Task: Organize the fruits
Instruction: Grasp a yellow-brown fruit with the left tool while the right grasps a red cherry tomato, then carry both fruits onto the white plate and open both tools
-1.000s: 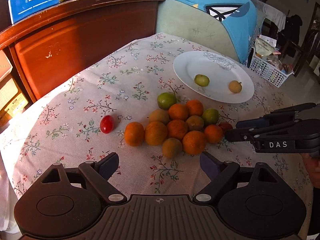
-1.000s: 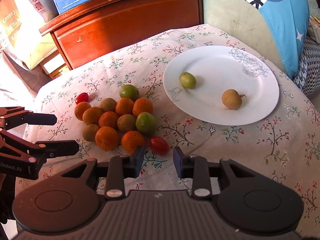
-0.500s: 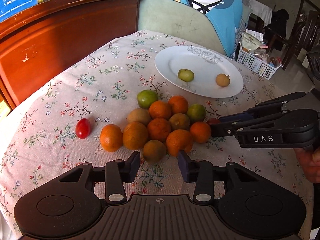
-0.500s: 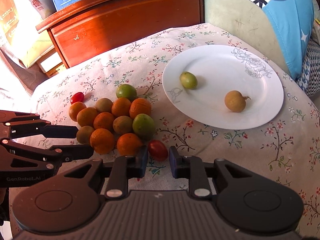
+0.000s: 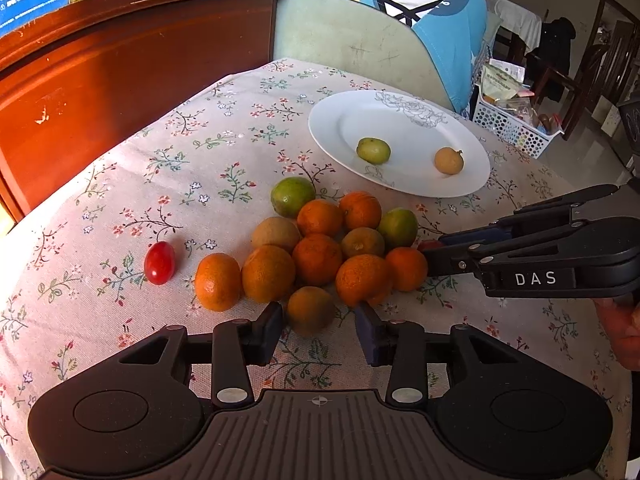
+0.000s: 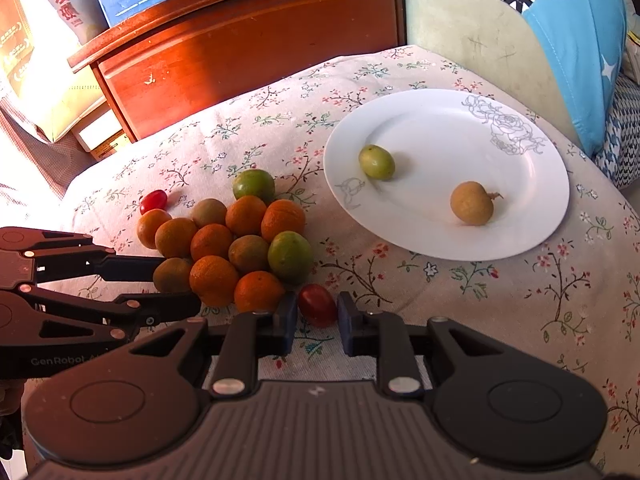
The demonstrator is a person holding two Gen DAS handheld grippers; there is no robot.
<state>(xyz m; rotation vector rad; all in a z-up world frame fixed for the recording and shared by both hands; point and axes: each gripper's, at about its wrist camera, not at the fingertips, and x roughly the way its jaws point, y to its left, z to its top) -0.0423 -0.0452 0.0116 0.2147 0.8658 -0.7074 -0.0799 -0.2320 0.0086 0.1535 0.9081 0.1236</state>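
Right tool (image 6: 317,320) grips cherry tomato (image 6: 317,305); left tool (image 5: 319,330) clamps brownish fruit (image 5: 310,309).

Both tools are matte black plastic. In the left wrist view, the left gripper (image 5: 318,326) fills the bottom of the frame: a ribbed centre plate with a small crosshair mark, two rounded housings with shallow circular recesses, silver rivets on angled linkage bars, and dark blue pads (image 5: 370,336) at the fingertips. The right gripper (image 5: 430,254), at the right edge of that frame, carries white letters "DAS" on its side. In the right wrist view, the left tool at the lower left bears faint "GenRobot" lettering.
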